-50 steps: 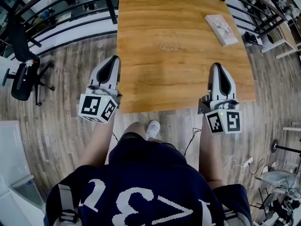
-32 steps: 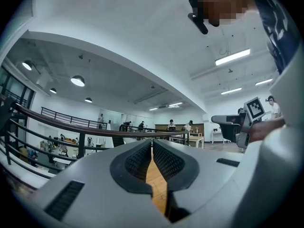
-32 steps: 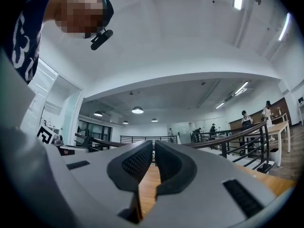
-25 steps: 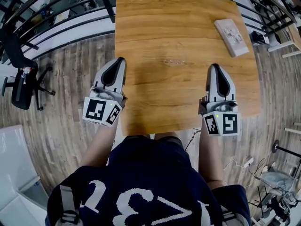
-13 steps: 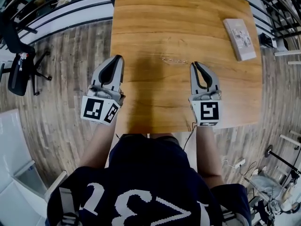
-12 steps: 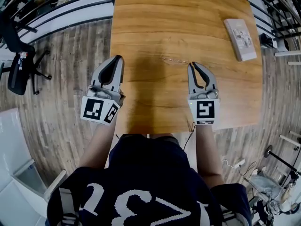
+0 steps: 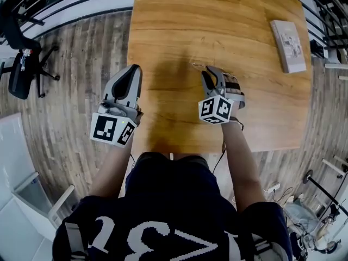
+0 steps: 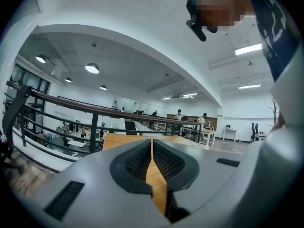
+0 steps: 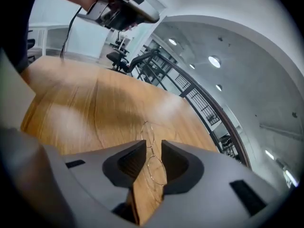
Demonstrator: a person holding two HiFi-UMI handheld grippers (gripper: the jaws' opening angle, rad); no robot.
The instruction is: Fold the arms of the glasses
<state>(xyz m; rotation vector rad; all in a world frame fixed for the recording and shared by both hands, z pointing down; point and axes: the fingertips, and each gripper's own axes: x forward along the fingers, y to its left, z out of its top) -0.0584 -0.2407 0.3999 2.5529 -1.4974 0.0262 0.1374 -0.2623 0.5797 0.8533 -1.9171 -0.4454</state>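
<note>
Thin wire-framed glasses [image 7: 196, 65] lie on the wooden table [image 7: 174, 20], near its middle. My right gripper [image 7: 209, 73] is tipped down over them, rolled onto its side, its marker cube toward me. In the right gripper view the glasses [image 9: 147, 133] lie on the wood just past the tips, one lens showing through the gap; my right gripper [image 9: 153, 144] is open and holds nothing. My left gripper [image 7: 132, 69] hovers at the table's left edge, pointing level. In the left gripper view my left gripper [image 8: 152, 140] is shut and empty.
A pale booklet [image 7: 289, 45] lies at the table's far right edge. A black office chair [image 7: 22, 64] and a railing stand on the plank floor to the left. A white bin [image 7: 22, 194] sits at lower left. The table's near edge is at my body.
My right gripper has dropped towards the table, shifted left and rolled onto its side, ending over the glasses. The left gripper has sunk a little.
</note>
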